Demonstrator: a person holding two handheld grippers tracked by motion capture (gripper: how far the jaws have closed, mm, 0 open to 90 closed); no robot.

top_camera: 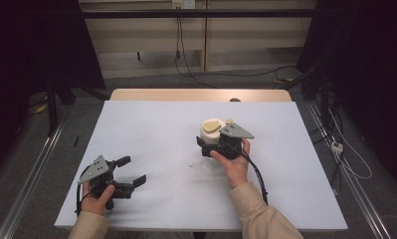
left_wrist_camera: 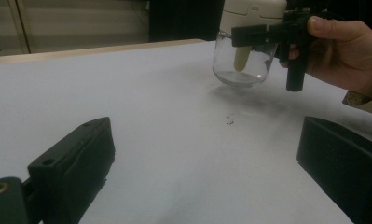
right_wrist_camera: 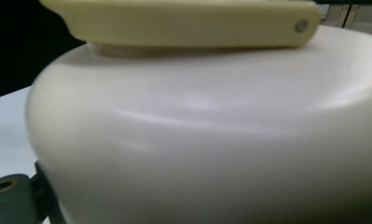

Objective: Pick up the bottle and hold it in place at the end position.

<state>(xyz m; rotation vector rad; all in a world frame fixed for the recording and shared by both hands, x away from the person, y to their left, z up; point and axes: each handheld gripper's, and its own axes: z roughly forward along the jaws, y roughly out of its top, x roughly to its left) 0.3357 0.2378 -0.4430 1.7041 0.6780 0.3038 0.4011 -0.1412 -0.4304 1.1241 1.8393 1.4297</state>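
- Your right claw (top_camera: 217, 142) is clamped on the cream-lidded clear glass jar (top_camera: 212, 132), held just above the white surface (top_camera: 151, 129), right of centre.
- Your left claw (top_camera: 129, 172) rests wide open, empty, near-left.
- Mid-carry, likely; next, set it down level before releasing.

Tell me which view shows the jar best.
The left gripper view: the jar shows its clear glass body and cream lid, gripped by the right gripper. The high view shows mostly the lid from above; the right gripper view, a blurred lid close-up.
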